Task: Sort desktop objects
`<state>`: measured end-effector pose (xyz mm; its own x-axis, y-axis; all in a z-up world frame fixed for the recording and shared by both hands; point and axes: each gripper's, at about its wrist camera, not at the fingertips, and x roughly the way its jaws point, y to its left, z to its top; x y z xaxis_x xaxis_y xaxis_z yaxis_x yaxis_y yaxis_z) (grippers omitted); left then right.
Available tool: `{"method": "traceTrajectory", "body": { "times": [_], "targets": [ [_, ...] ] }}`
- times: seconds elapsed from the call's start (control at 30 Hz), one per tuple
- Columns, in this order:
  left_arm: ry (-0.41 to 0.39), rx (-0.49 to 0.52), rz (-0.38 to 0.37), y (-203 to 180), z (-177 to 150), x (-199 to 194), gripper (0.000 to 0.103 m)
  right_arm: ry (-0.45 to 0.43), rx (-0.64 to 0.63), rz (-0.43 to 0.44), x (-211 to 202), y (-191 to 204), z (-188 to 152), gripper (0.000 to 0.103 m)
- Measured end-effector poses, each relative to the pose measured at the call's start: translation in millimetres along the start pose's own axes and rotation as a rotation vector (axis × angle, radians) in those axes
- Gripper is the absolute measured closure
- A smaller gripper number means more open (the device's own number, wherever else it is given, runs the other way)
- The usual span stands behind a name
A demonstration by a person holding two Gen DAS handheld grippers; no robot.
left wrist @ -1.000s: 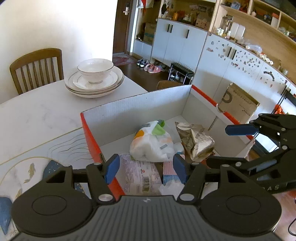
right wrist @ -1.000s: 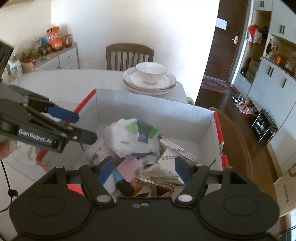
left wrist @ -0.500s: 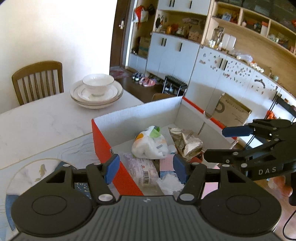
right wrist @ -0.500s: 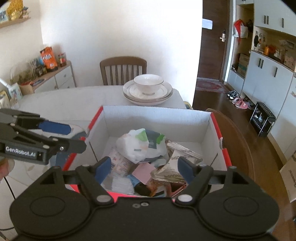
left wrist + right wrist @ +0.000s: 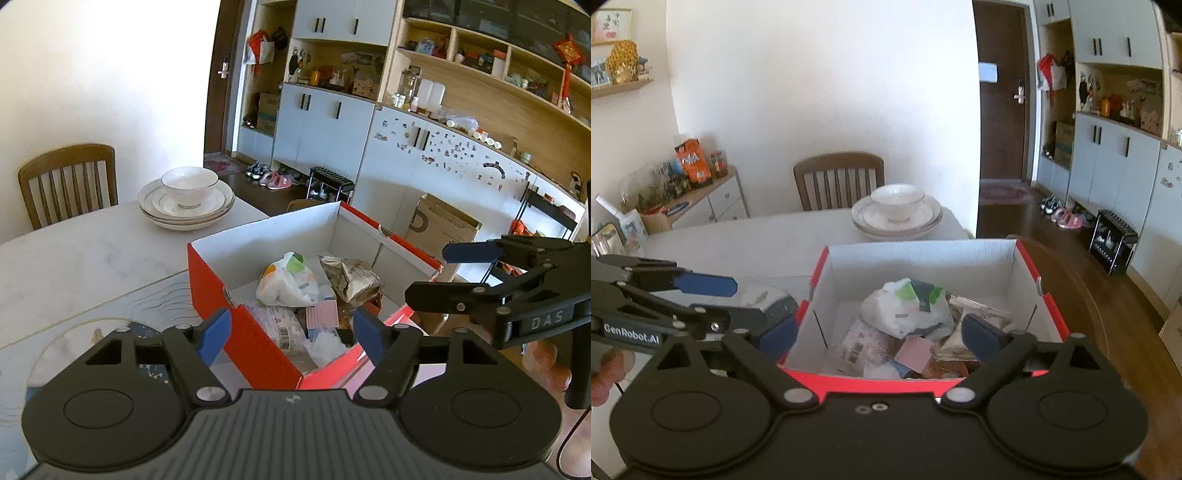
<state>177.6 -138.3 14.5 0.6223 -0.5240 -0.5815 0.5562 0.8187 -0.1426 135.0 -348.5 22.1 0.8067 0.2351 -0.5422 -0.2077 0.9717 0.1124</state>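
Chair (image 5: 68, 181) at far left behind the counter (image 5: 85, 254). Stacked plates with a bowl (image 5: 186, 199) sit on the counter's far edge, well apart from the box. Patterned mat (image 5: 110, 314) lies on the counter near side, touching the box's left wall.

Left gripper (image 5: 291, 332) hovers over the box's near-left corner, jaws opening, nothing between the pads, nothing held.

Box (image 5: 210, 284), red outside and white inside, sits open on the counter at its right end. Contents, left to right: clear wrapped pack with a barcode (image 5: 279, 325) near the front-left, white plastic bag (image 5: 286, 282) with green and orange print on top at centre, pink card (image 5: 322, 313) just in front of the bag, crumpled foil snack bag (image 5: 352, 278) on the right, touching the white bag. Crumpled white wrap (image 5: 325, 345) at the front edge.

Right gripper (image 5: 877, 334) hovers over the box's near wall, jaws opening and already wide, empty; pads clear of everything. In the left view it sits at the right, beyond the box's right wall (image 5: 469, 273).

Right view: box (image 5: 1027, 273) straight ahead, the left gripper (image 5: 713, 299) to its left over the mat.
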Motion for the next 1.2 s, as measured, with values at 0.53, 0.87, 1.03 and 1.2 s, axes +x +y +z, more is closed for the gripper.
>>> {"method": "traceTrajectory", "body": {
  "times": [0.53, 0.87, 1.03, 1.2],
  "targets": [
    [-0.047, 0.046, -0.044, -1.3, -18.3, -29.9, 0.000, -0.086, 0.039, -0.090, -33.4, 29.7, -21.3, 0.001],
    [-0.079, 0.077, -0.043, -9.3, -25.0, -35.7, 0.000, -0.108, 0.103, -0.105, -42.6, 33.0, -33.4, 0.001],
    [-0.077, 0.095, -0.027, -13.5, -26.5, -33.6, 0.000, -0.108, 0.118, -0.109, -43.5, 28.3, -35.4, 0.001],
    [-0.065, 0.074, -0.040, -12.6, -26.2, -29.5, 0.000, -0.103, 0.128, -0.103, -43.9, 25.5, -36.8, 0.001]
  ]
}}
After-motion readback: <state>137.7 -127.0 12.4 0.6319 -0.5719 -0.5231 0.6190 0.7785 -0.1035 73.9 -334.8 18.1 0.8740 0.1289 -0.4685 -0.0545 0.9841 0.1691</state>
